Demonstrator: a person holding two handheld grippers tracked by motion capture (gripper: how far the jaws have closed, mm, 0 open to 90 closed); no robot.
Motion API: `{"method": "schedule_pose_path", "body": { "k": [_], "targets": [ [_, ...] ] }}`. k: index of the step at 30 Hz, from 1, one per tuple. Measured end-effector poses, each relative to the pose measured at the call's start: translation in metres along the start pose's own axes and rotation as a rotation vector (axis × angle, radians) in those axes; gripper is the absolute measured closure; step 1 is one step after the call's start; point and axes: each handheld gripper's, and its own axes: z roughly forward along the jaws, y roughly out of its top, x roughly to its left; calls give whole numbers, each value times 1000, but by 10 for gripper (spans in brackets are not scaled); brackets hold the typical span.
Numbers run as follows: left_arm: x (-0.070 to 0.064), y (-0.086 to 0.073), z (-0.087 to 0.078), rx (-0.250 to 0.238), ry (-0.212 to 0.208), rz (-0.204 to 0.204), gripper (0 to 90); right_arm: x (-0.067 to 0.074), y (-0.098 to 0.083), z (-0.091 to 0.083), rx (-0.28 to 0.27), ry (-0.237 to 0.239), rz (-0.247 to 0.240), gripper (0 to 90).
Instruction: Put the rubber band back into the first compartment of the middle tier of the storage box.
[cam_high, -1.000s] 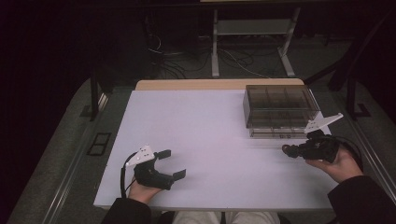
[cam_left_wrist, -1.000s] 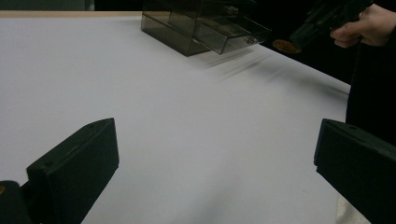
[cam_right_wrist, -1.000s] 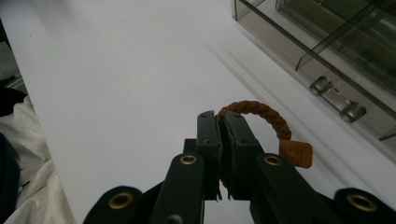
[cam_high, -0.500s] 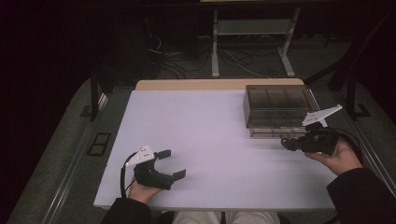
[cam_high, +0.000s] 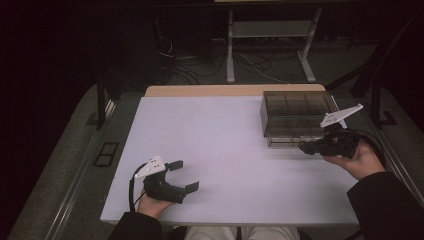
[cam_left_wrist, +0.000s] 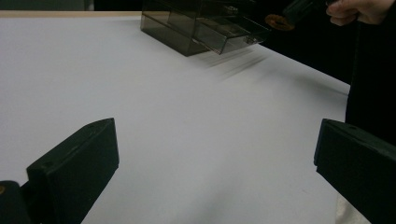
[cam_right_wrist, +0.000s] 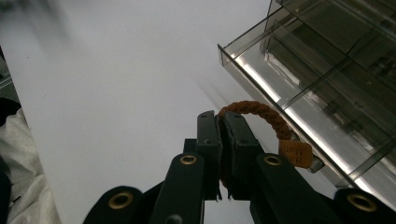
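A brown braided bracelet (cam_right_wrist: 254, 109) with a small orange tag (cam_right_wrist: 295, 153) is pinched between the jaws of my right gripper (cam_right_wrist: 220, 116). That gripper is shut on it and hovers just beside the pulled-out bottom drawer (cam_right_wrist: 280, 88) of a smoky clear drawer box (cam_high: 295, 117). In the high view the right gripper (cam_high: 302, 146) sits at the box's front right corner. My left gripper (cam_high: 182, 175) rests near the table's front left, jaws wide open and empty. In the left gripper view, the left gripper (cam_left_wrist: 215, 154) faces the box (cam_left_wrist: 201, 28) and the bracelet (cam_left_wrist: 277, 21).
The white table top (cam_high: 225, 140) stretches between the two hands. A wooden strip (cam_high: 210, 90) borders its far edge. Beyond it stand a metal frame and cables on a dark floor. A person's dark sleeve (cam_high: 385, 200) comes in at the bottom right.
My right gripper has lifted a little with the bracelet, staying beside the box's front. The left gripper has kept still.
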Motion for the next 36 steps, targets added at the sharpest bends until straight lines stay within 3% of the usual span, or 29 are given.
{"method": "schedule_pose_path", "body": {
  "k": [21,36],
  "targets": [
    [0,0,0,0,0,-1,0,-3,25,4,4,-11,-21,844],
    [0,0,-1,-2,-2,2,0,-14,40,14,-4,-21,-1,844]
  ]
}}
